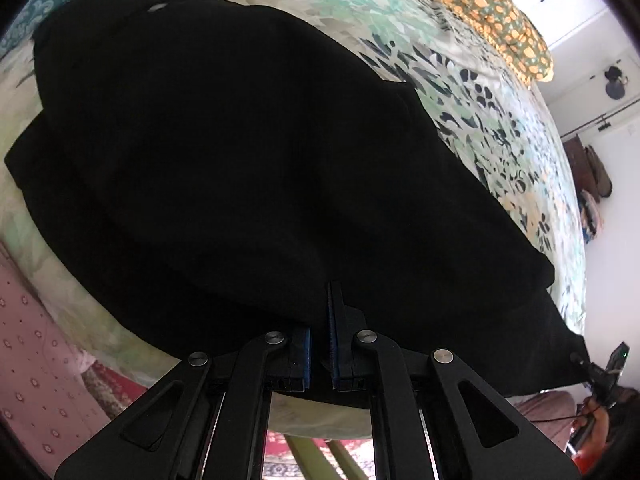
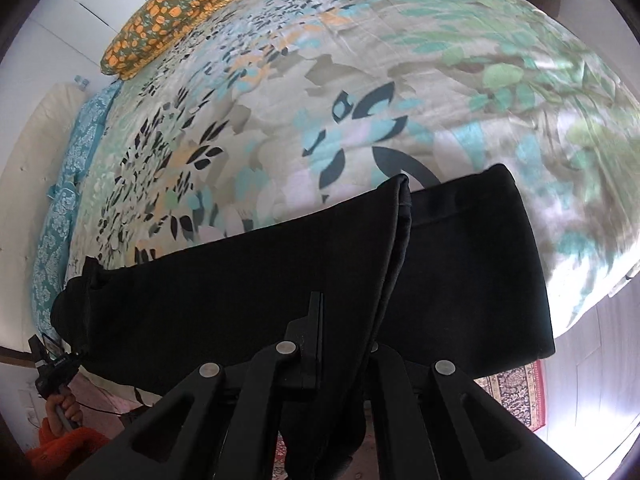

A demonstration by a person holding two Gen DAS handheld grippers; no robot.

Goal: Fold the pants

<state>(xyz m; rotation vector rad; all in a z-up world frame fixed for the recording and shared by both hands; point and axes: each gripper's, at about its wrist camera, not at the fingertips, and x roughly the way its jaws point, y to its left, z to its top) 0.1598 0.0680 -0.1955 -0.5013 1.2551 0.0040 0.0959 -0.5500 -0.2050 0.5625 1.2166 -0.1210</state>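
Black pants lie across a floral bedspread, waist with a metal button at the upper left. My left gripper has its blue-padded jaws nearly together on the near edge of the pants. In the right wrist view the pants legs stretch across the bedspread, and one leg end drapes between the jaws of my right gripper, which is shut on it. The other gripper shows small at each view's edge, my right gripper in the left wrist view and my left gripper in the right wrist view, each pinching a corner of the pants.
An orange-flowered pillow lies at the head of the bed. A teal patterned cloth runs along the far side. A patterned rug is on the floor by the bed edge. A pink cloth hangs at left.
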